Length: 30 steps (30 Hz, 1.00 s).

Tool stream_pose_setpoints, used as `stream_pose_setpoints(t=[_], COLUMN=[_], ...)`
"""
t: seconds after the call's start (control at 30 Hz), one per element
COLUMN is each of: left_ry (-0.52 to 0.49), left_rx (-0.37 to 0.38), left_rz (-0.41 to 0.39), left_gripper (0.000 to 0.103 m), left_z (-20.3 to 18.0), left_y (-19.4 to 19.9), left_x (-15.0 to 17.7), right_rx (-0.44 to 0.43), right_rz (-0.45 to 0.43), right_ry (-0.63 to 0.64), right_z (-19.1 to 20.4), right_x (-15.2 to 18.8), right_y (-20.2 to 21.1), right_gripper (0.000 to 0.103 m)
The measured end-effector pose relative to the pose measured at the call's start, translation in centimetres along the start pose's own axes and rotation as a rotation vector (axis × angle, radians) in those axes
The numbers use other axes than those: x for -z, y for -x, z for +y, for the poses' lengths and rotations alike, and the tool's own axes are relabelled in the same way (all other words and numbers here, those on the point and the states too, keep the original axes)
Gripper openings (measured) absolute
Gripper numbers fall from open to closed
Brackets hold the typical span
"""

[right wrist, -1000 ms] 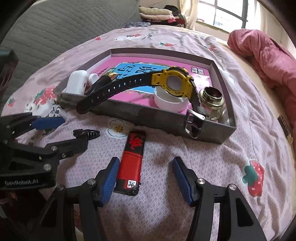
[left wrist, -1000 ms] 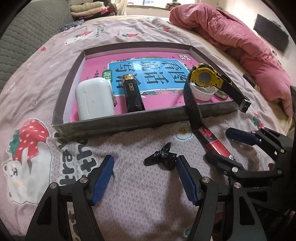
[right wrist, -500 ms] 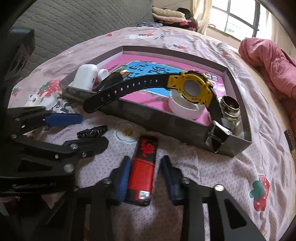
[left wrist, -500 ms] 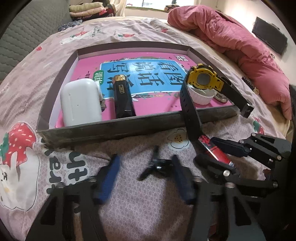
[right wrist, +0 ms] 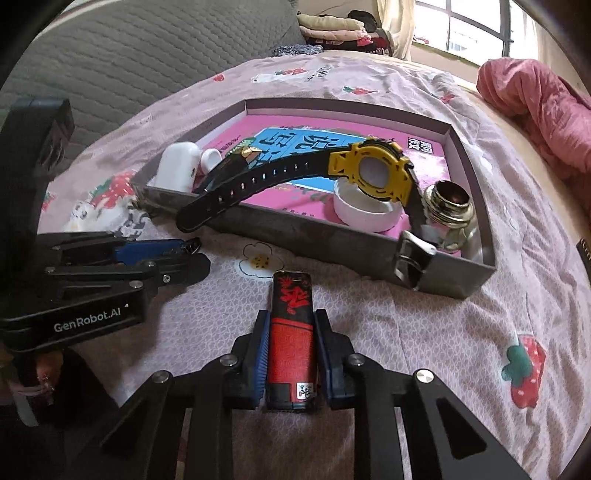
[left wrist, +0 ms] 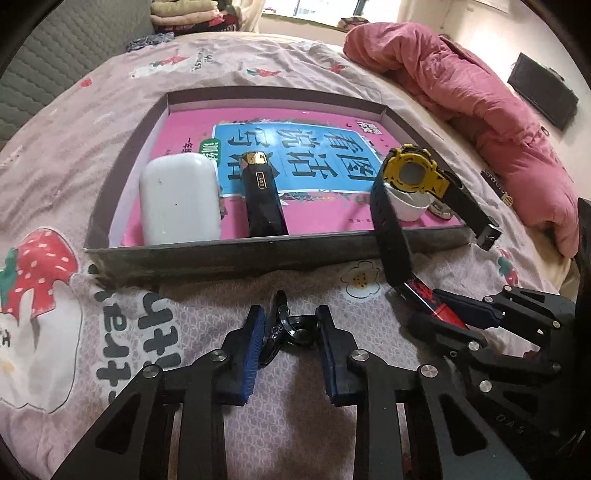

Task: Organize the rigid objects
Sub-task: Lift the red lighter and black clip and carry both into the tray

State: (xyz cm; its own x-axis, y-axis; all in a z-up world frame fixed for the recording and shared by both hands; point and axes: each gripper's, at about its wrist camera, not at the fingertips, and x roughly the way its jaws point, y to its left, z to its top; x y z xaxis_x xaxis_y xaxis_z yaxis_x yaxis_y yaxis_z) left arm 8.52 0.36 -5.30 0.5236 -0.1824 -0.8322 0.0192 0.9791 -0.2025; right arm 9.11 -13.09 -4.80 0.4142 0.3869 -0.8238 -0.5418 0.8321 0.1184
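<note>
A grey tray (left wrist: 221, 254) on the bed holds a pink book, a white earbud case (left wrist: 179, 199), a black lighter (left wrist: 262, 199), a white cap (left wrist: 410, 208) and a brass jar (right wrist: 450, 206). A yellow watch (left wrist: 410, 173) rests on the cap, its black strap hanging over the tray's front wall. In front of the tray my left gripper (left wrist: 290, 314) is closing, and both pads touch a small black clip (left wrist: 291, 328). To its right my right gripper (right wrist: 291, 315) is closing, its pads pressed on the sides of a red lighter (right wrist: 291, 332) lying on the sheet.
The patterned pink bedsheet (right wrist: 443, 350) spreads around the tray. A bunched pink quilt (left wrist: 480, 103) lies at the right. A grey padded headboard (right wrist: 129, 55) and folded clothes (right wrist: 332, 26) are at the back. The two grippers sit close side by side.
Both grippers went from wide open to closed: the left onto the black clip, the right onto the red lighter. The clip turned more upright between the left pads.
</note>
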Motion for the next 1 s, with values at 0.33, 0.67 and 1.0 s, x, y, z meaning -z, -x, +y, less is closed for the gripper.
stream_pose_setpoints(t=[0.33,0.67,1.0], left_ry=[0.013,0.042,0.059], left_rx=[0.008,0.003,-0.002], left_rz=[-0.046,-0.102,-0.144], left_gripper=[0.023,0.023,0.023], left_z=[-0.3,0.1,0.0], left_y=[2.9,5.0,5.6], left_x=[-0.1,-0.8,-2.2], right_rx=[-0.034,-0.052,-0.059], right_rz=[-0.070,-0.176,-0.239], right_ry=[-0.027,-0.055,-0.098], right_z=[-0.3,-0.9,-2.2], right_x=[0.0,-0.5,-1.6], right_y=[2.5,4.8,5.9], right_gripper=[0.023,0.023,0.023])
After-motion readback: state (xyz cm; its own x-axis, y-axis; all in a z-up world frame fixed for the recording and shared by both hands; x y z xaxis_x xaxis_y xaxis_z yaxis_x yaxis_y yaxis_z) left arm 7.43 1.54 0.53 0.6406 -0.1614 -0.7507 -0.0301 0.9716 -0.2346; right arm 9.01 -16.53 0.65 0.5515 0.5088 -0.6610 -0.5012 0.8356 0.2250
